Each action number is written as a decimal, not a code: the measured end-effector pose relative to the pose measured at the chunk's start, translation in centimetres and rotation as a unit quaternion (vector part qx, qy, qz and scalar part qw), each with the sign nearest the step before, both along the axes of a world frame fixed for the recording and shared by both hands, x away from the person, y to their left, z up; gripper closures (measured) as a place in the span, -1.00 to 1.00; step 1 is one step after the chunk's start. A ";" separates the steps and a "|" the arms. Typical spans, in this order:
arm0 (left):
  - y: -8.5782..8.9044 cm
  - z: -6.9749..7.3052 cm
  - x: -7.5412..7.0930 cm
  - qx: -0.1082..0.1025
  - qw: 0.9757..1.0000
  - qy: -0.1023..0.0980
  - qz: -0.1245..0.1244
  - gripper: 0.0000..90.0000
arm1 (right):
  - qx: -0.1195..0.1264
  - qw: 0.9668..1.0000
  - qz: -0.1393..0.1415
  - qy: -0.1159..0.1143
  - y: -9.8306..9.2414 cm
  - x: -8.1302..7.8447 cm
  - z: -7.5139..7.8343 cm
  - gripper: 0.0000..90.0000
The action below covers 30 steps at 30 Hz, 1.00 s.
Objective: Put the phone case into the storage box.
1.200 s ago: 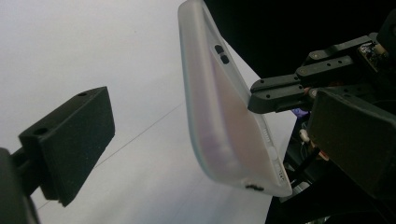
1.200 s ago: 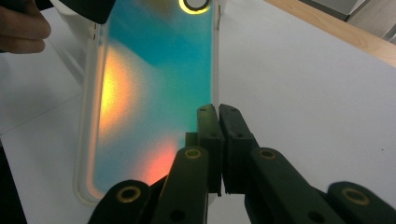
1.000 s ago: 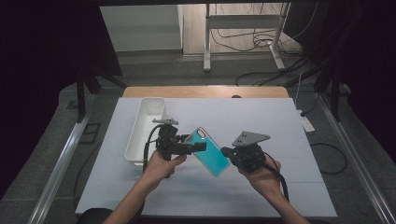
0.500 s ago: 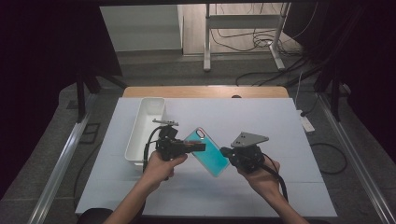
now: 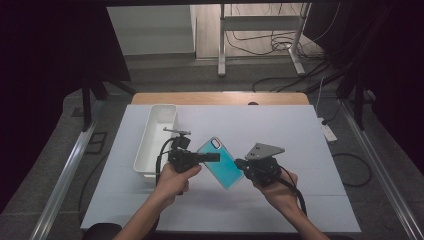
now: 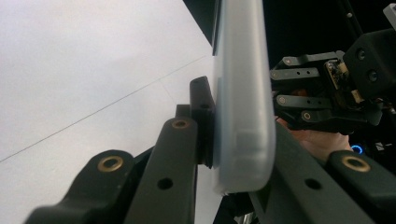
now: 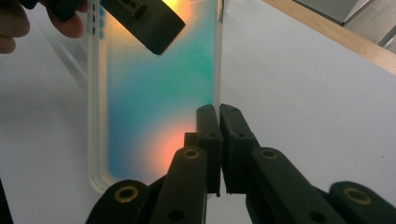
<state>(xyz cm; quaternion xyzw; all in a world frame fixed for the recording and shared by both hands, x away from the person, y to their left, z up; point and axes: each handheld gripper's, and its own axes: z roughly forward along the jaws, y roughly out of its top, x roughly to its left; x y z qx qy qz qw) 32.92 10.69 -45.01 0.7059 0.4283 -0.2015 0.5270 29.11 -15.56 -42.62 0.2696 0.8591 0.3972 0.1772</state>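
A teal phone case (image 5: 220, 161) with a clear rim hangs tilted above the white table sheet (image 5: 280, 130), held between both grippers. My left gripper (image 5: 212, 157) has just been closing and is now shut on the case's upper left end. In the left gripper view the case (image 6: 243, 93) stands edge-on between the pads (image 6: 203, 121). My right gripper (image 5: 241, 164) is shut on the case's lower right side. In the right gripper view its closed fingertips (image 7: 208, 121) pinch the thin rim of the case (image 7: 154, 93), and the left gripper's finger (image 7: 144, 18) lies across the far end.
A long white bin (image 5: 157, 137) stands on the sheet at the left, just behind my left hand. The wooden table edge (image 5: 220, 98) runs along the back. Metal stand legs (image 5: 222, 45) and cables lie on the floor beyond.
The left gripper's jaws have closed onto the end of the phone case. Both hands and the case have stayed where they were.
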 end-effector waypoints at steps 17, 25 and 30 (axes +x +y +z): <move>0.7 0.8 -0.1 0.056 0.996 -0.063 -0.029 0.90 | 0.056 0.993 0.042 0.097 -1.2 1.1 0.4 -0.50; 1.2 1.3 -0.1 0.055 0.994 -0.088 -0.046 0.90 | 0.077 0.988 0.067 0.112 -1.2 1.3 -0.1 -1.00; 1.1 1.7 -0.4 0.054 0.989 -0.118 -0.070 0.90 | 0.096 0.983 0.087 0.127 -1.3 1.5 -0.3 -1.00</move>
